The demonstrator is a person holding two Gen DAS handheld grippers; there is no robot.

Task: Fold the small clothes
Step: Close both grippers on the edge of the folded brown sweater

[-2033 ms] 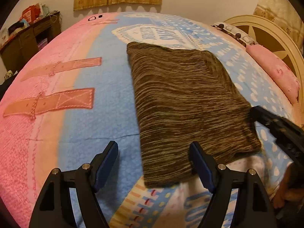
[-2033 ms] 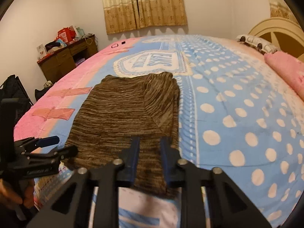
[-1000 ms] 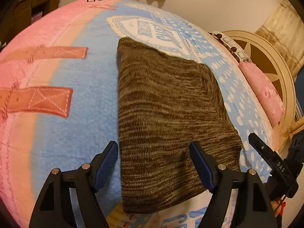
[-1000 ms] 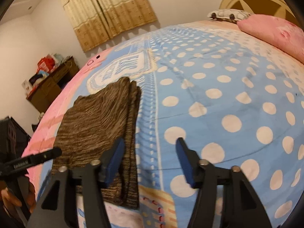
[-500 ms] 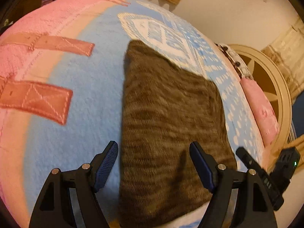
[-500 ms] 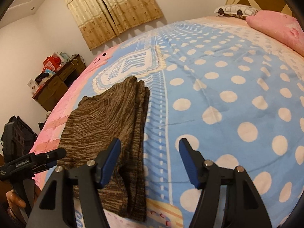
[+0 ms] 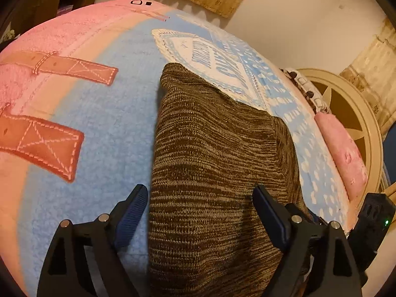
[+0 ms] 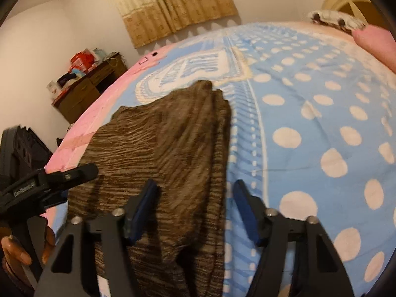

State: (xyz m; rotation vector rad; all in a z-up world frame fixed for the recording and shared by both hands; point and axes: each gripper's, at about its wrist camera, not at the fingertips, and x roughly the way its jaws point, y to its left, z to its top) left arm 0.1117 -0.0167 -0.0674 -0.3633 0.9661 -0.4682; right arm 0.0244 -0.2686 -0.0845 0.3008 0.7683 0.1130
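Left wrist view: left gripper (image 7: pixel 199 212) opening, straddling the brown knit garment's (image 7: pixel 217 173) near-left edge; right gripper (image 8: pixel 195 206) closing over its right edge. Pinch both corners evenly.

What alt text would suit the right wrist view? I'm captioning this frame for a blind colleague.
A folded brown knit garment lies on a blue polka-dot bedspread, its right edge between the closing jaws of the right gripper, whose pads are not yet pressing it. The left gripper reaches in from the left, and curtains hang behind the bed.
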